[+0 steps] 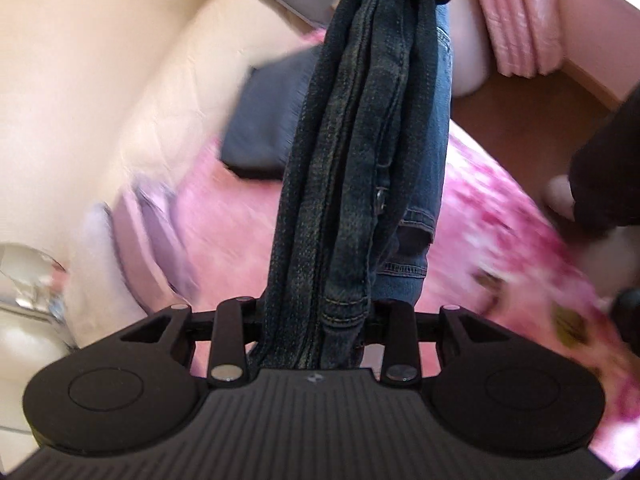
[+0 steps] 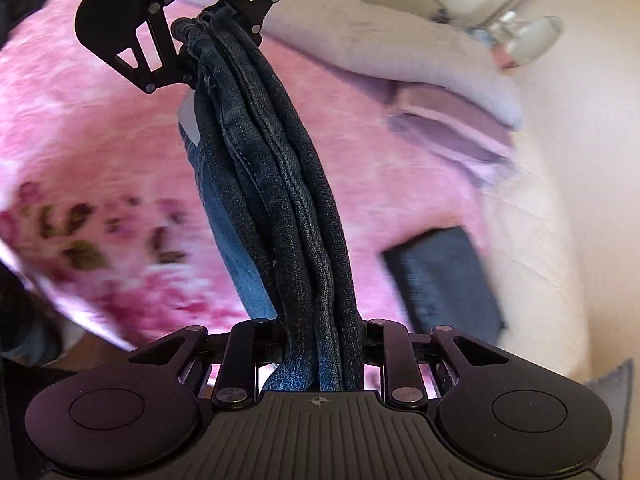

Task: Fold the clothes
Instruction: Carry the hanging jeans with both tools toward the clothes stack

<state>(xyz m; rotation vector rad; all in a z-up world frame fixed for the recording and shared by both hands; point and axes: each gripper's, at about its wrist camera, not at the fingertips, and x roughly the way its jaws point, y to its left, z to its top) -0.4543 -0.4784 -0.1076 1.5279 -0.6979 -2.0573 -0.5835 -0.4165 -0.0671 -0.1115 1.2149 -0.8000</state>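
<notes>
I held one pair of jeans (image 1: 360, 152) bunched taut between my two grippers, left gripper (image 1: 316, 320) and right gripper (image 2: 320, 344) both clamped on it, mid-frame above the pink bed (image 2: 100, 128).

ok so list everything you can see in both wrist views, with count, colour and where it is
jeans: one, dark blue denim, bunched and stretched in the air between the two grippers, above the bed
bedspread: one, pink with a flower print, covering the bed below
folded garment: one, dark grey-blue, lying flat on the bedspread near the wall side
pillows: a blurred stack, pale lilac and pink, at the head of the bed; count unclear
wall: cream, beside the bed
curtain: pink, far corner
floor: brown, beside the bed
shiny object: silvery, by the pillows; too blurred to name
left gripper: black, shut on the jeans
right gripper: black, shut on the jeans
</notes>
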